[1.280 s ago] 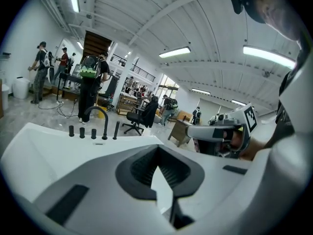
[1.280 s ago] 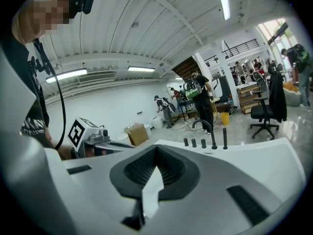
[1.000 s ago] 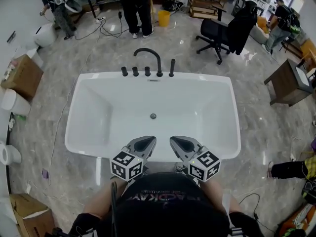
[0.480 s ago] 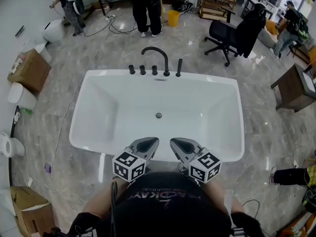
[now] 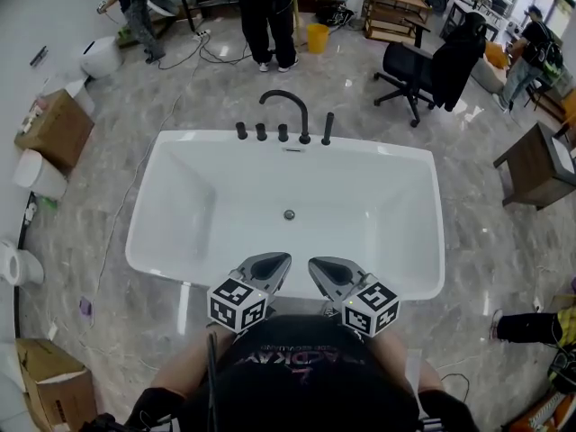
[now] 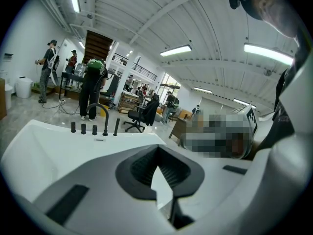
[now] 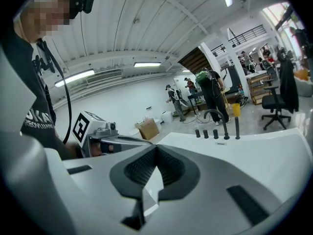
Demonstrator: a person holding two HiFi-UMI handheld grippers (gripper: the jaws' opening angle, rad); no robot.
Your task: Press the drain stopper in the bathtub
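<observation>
A white bathtub (image 5: 148,241) stands in front of me, with a small round metal drain stopper (image 5: 289,214) in the middle of its floor. A black arched faucet (image 5: 290,108) and several black knobs line the far rim. My left gripper (image 5: 274,262) and right gripper (image 5: 317,265) are held side by side over the near rim, well short of the stopper. Both are shut with nothing between the jaws. In the left gripper view the left gripper (image 6: 157,152) points across the tub (image 6: 44,153). The right gripper (image 7: 156,150) also faces the faucet (image 7: 218,118).
A black office chair (image 5: 421,59) stands behind the tub on the right, and a brown table (image 5: 533,165) at far right. Cardboard boxes (image 5: 54,126) and white fixtures (image 5: 20,265) sit at the left. People (image 5: 266,12) stand at the back. Cables lie on the marble floor.
The head view has shifted a little, so the tub sits slightly lower and to the right in frame. Both grippers have stayed shut over the near rim.
</observation>
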